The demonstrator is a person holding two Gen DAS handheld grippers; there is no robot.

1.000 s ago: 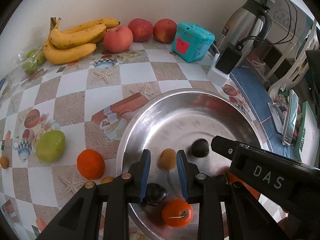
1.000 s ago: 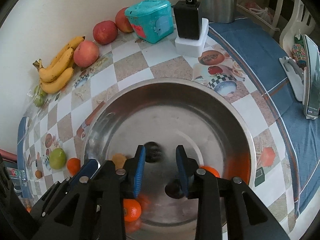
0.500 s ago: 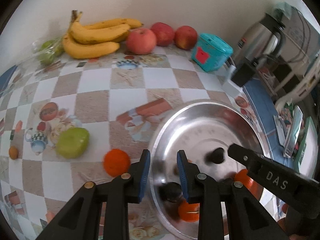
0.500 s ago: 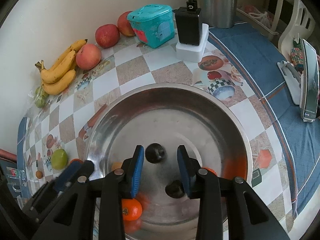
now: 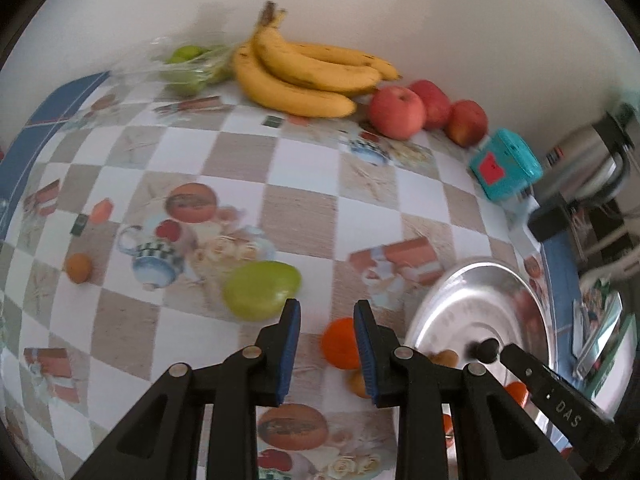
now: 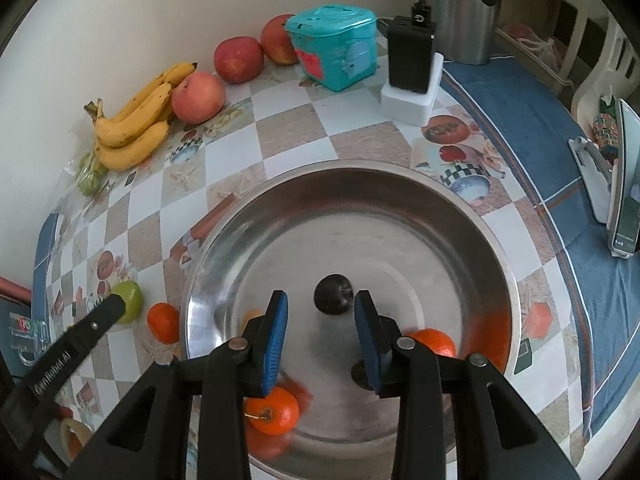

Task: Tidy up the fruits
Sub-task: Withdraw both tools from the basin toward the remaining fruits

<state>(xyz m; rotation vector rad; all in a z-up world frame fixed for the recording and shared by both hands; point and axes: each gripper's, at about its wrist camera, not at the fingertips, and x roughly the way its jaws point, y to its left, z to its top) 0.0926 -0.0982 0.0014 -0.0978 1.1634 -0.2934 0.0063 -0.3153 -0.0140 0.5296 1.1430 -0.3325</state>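
Observation:
A steel bowl holds a dark plum, two oranges and another dark fruit partly hidden by my right fingers. My right gripper is open and empty above the bowl, just short of the plum. My left gripper is open and empty over the table, left of the bowl. An orange sits on the table by its right finger, and a green fruit lies just ahead to the left. Bananas and three apples lie by the wall.
A teal box, a black charger on a white block and a steel kettle stand at the back. A phone stand is at the right. Bagged green fruits and a small brown fruit lie at the left.
My left gripper has swung left out of the bowl to above the table near the loose orange and green fruit. My right gripper has barely moved; the plum has settled between its fingertips' line.

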